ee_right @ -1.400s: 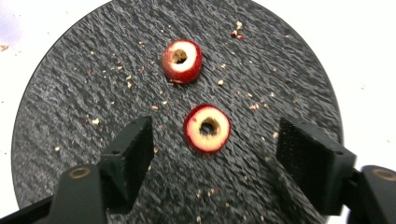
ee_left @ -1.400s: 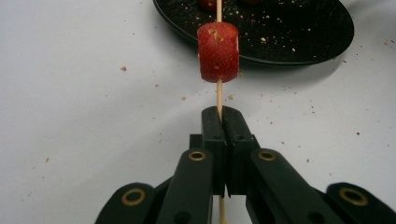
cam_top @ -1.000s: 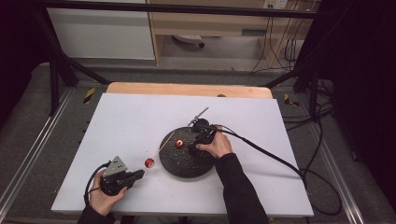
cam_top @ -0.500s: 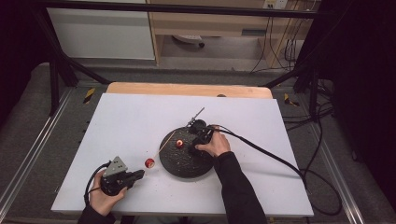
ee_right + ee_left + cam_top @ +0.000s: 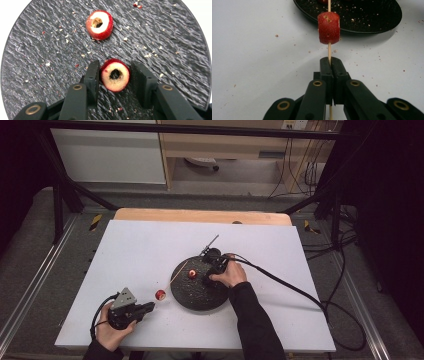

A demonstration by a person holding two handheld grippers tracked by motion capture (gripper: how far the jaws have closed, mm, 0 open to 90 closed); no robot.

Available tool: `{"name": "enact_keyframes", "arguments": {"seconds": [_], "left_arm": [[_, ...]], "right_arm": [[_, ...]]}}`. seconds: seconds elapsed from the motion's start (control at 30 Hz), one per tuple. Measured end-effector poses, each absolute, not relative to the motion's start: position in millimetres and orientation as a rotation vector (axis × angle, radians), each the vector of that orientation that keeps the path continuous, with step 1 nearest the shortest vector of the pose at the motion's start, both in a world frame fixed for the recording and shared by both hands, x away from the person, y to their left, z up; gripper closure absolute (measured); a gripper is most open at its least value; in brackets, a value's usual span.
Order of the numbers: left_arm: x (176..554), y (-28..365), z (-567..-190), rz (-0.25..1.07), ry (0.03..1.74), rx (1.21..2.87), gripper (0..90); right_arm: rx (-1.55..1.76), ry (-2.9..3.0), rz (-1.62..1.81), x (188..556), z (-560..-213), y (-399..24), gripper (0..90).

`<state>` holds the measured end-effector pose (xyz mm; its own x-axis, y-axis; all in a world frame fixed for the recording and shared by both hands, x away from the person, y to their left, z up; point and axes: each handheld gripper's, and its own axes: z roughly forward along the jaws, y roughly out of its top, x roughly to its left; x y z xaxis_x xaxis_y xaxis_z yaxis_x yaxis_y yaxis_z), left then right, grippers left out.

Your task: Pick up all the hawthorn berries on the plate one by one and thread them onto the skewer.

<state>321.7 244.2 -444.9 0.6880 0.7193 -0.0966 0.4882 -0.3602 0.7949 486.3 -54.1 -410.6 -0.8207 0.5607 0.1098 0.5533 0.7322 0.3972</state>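
Red fruit pieces with cored centres are being handled with two hand-held grippers over a white desk (image 5: 125, 245). A thin wooden skewer (image 5: 329, 50) is pinched between the jaws of the left hand-held gripper (image 5: 331, 61), which are pressed together on it near its lower end. Just ahead of those jaws, a red fruit piece (image 5: 329, 28) is threaded on the skewer, raised off the desk and apart from the jaw tips. Farther ahead of this gripper, the skewer's far end reaches over the rim of a round black plate (image 5: 374, 17). In the high view the left hand-held gripper (image 5: 148, 307) is seen held by the left hand (image 5: 112, 332) near the desk's near edge, with the plate (image 5: 192, 297) to its front right.

The right hand-held gripper (image 5: 115, 75) is set over the plate's dark slate-like surface (image 5: 37, 50). Its jaws have just been closing, and a second cored fruit piece (image 5: 115, 75) sits between them; the left pad touches its skin, while at the right pad it cannot be told whether there is contact or a thin gap. Just beyond these jaws, a third cored piece (image 5: 99, 25) lies on the plate, apart from the gripper. Crumbs are scattered across the plate and the desk.
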Motion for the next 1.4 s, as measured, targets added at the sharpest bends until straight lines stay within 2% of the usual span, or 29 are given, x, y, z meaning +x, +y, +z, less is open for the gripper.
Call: {"name": "enact_keyframes", "arguments": {"seconds": [0.7, 1.4], "left_arm": [[320, 245, -444, 0.351, 0.929, 2.017, 88.4], [318, 243, -443, 0.351, 0.926, 2.011, 88.4]], "right_arm": [[1.197, 2.655, 1.128, 462, -379, -69, 61.1], [1.449, 2.277, 1.689, 430, -399, -98, 61.2]]}}
